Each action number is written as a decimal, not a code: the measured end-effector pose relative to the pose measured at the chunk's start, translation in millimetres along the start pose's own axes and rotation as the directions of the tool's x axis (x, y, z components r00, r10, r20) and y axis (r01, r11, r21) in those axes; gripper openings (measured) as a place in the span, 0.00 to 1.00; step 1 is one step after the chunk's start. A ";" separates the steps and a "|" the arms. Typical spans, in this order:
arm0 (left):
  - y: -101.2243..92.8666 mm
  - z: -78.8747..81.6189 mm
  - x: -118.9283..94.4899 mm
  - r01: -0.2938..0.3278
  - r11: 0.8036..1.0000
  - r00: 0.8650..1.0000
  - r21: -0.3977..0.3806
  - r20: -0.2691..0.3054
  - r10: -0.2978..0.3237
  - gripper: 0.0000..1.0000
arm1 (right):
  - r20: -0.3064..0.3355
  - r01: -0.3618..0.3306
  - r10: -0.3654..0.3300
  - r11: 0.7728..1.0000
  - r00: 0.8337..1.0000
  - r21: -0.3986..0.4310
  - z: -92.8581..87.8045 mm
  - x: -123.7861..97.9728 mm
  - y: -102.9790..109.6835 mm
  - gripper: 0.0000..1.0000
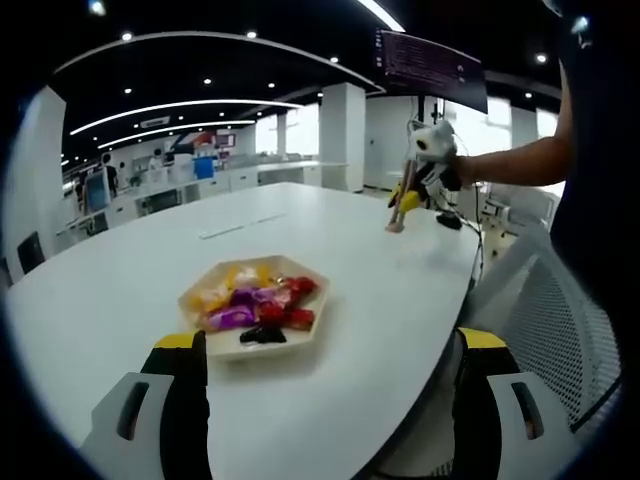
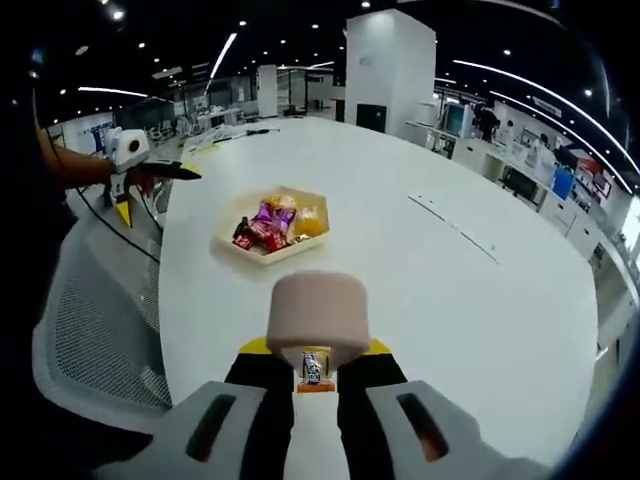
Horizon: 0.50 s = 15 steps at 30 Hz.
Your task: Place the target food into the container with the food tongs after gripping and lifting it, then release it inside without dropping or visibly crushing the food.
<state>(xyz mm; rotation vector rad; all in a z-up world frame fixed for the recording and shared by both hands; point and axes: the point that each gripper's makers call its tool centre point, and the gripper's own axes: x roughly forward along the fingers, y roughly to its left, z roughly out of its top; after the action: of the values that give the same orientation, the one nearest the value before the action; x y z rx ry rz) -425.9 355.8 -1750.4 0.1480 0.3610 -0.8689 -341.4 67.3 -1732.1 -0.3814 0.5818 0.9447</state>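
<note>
Now left tongs (image 1: 325, 375) wide open and empty, right tongs (image 2: 315, 385) gripping small wrapped snack (image 2: 314, 370)

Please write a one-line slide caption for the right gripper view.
Right hand-held gripper holding beige food tongs, facing a tray of wrapped candies on the white table.

The white table (image 2: 480, 300) lies bare on all sides of the hexagonal tray (image 1: 200, 292), so a gripper could reach it from any side. In the right gripper view, a tan roll (image 2: 318, 310) stands between the right gripper (image 2: 315, 385) and the tray, blocking the straight line. A mesh chair (image 1: 560, 320) crowds the table's edge by the left gripper (image 1: 330, 380), whose jaws stand wide apart.
</note>
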 end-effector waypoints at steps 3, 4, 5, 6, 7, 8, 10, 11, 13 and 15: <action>-1.4 1.0 0.0 0.005 1.000 1.000 -0.004 0.002 -0.005 0.99 | 0.011 0.015 -0.015 1.000 1.000 -0.003 7.8 -3.5 -4.6 0.14; -1.5 1.3 0.0 0.006 1.000 1.000 -0.004 0.003 -0.006 0.99 | 0.017 0.023 -0.023 1.000 1.000 -0.004 10.5 -4.3 -5.5 0.14; -1.3 0.9 0.1 0.007 1.000 1.000 -0.006 0.004 -0.007 0.99 | 0.019 0.025 -0.025 1.000 1.000 -0.003 13.2 -5.0 -6.4 0.14; -1.1 1.0 0.1 0.006 1.000 1.000 -0.007 0.005 -0.006 0.99 | 0.023 0.030 -0.030 1.000 0.999 -0.004 15.0 -5.0 -7.4 0.14; -0.5 1.0 0.1 0.004 1.000 1.000 -0.005 0.005 -0.004 0.99 | 0.025 0.035 -0.035 0.999 0.999 -0.004 17.3 -5.2 -8.4 0.14; -0.4 0.9 0.0 0.003 1.000 1.000 -0.005 0.004 -0.003 0.99 | 0.023 0.034 -0.034 0.999 0.999 -0.003 18.8 -5.1 -8.2 0.14; -1.1 1.4 0.1 0.004 1.000 1.000 -0.004 0.004 -0.004 0.99 | 0.025 0.036 -0.036 0.999 0.999 -0.009 21.2 -4.8 -8.7 0.14; -1.2 1.3 0.1 0.004 1.000 1.000 -0.005 0.003 -0.004 0.99 | 0.024 0.035 -0.035 0.999 0.999 -0.009 21.7 -4.6 -8.8 0.14; -1.4 1.6 0.0 0.004 1.000 1.000 -0.004 0.003 -0.004 0.99 | 0.024 0.038 -0.037 0.999 0.999 -0.013 23.0 -4.6 -9.1 0.14; -1.0 1.1 0.1 0.003 1.000 1.000 -0.003 0.001 -0.003 0.99 | 0.025 0.036 -0.036 0.999 0.999 -0.014 24.0 -4.4 -9.5 0.14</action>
<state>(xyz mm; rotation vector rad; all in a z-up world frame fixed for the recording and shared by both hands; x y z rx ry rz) -426.4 354.7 -1749.4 0.1439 0.3616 -0.8712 -328.3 72.5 -1710.0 -0.3915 0.5442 0.9180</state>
